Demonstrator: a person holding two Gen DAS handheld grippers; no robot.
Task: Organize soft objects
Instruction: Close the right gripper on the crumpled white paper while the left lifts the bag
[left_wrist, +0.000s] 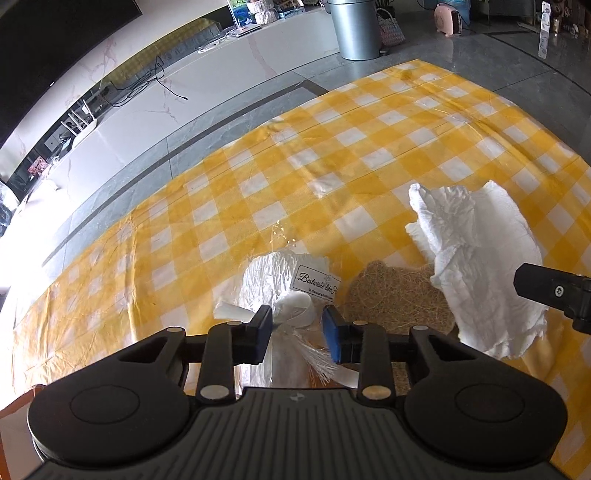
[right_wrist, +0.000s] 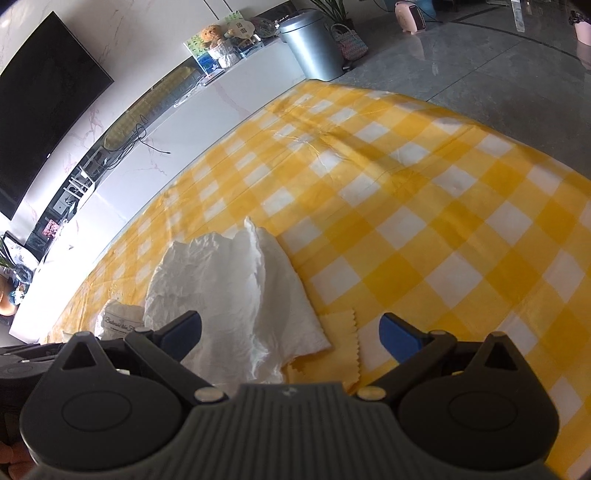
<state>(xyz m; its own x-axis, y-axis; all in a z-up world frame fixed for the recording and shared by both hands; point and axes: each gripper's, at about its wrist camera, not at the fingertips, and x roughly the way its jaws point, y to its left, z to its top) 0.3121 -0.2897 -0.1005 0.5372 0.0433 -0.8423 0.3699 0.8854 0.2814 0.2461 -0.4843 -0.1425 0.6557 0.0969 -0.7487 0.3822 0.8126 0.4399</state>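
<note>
tongs of the left hand (left_wrist: 297, 326) sit nearest, their blue pads partly closed around the tied neck and white ribbon of a small clear gift bag (left_wrist: 284, 284) with white filling and a label; whether the pads already press on it cannot be told. just right of the bag lies a flat mat of straw-coloured fibre (left_wrist: 391, 295), and a crumpled white paper towel (left_wrist: 476, 266) overlaps its right side. tongs of the right hand (right_wrist: 290, 334) hang wide open and empty above the near end of that towel, with a small yellow cloth with zigzag edges (right_wrist: 340, 343) half under it.

sorting looks barely begun: all four soft things lie loose and bunched together at the near edge of the tabletop (left_wrist: 332, 155), and the far checked cloth is bare. no box or target spot shows.

hidden: the bag's lower part behind the left tongs, most of the yellow cloth, and the label's small print.
</note>
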